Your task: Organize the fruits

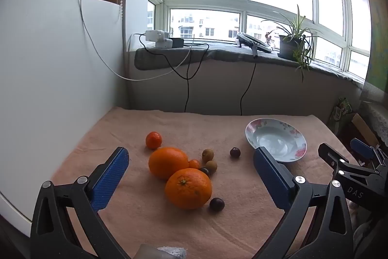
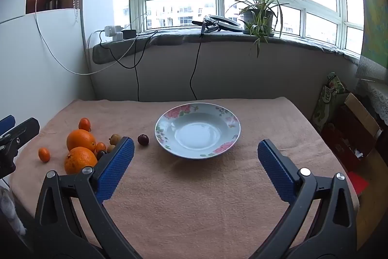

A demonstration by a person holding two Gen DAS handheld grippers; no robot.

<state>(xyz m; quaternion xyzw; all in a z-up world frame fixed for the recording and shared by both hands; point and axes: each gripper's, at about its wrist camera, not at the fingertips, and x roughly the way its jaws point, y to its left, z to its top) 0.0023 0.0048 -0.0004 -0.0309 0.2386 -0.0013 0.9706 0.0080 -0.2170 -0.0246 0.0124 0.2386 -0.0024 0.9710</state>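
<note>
Left wrist view: table (image 1: 145, 229) w/ pink cloth fills the lower frame; white panel on the left, window behind.
Table, right view: same cloth (image 2: 194, 198); fruit far left, plate centre.
Plate: floral rim, nothing in it, sits right of the fruit (image 1: 276, 137); in right view it's straight ahead betw. the fingers (image 2: 197, 130).
L gripper: (image 1: 191, 166) jaws wide, holding nothing, hovering over the fruit pile; blue pads either side of it.
R gripper: (image 2: 196, 157) jaws wide, nothing held, hovering short of the plate; its tip also shows at the right edge of left view.
Near orange: (image 1: 188, 188) biggest fruit, closest to L gripper; touching far orange. Right view (image 2: 80, 160).
Far orange: (image 1: 168, 162) just behind it. Right view (image 2: 81, 140).
Mandarin: (image 1: 153, 140) back left of pile, slightly apart.
Longans: two tan ones (image 1: 208, 155), (image 1: 211, 166), right of far orange, close together.
Kumquat: (image 1: 194, 163) tiny orange one, wedged betw. far orange & longans.
Dark fruits: three small, type unclear. One by near orange, front right (image 1: 216, 204); one alone betw. pile & plate (image 1: 235, 152); one tucked behind near orange (image 1: 205, 171).
Extra small orange fruit: right view only, left of pile (image 2: 44, 154).
Sill: plant (image 1: 294, 40), chargers & cables.
</note>
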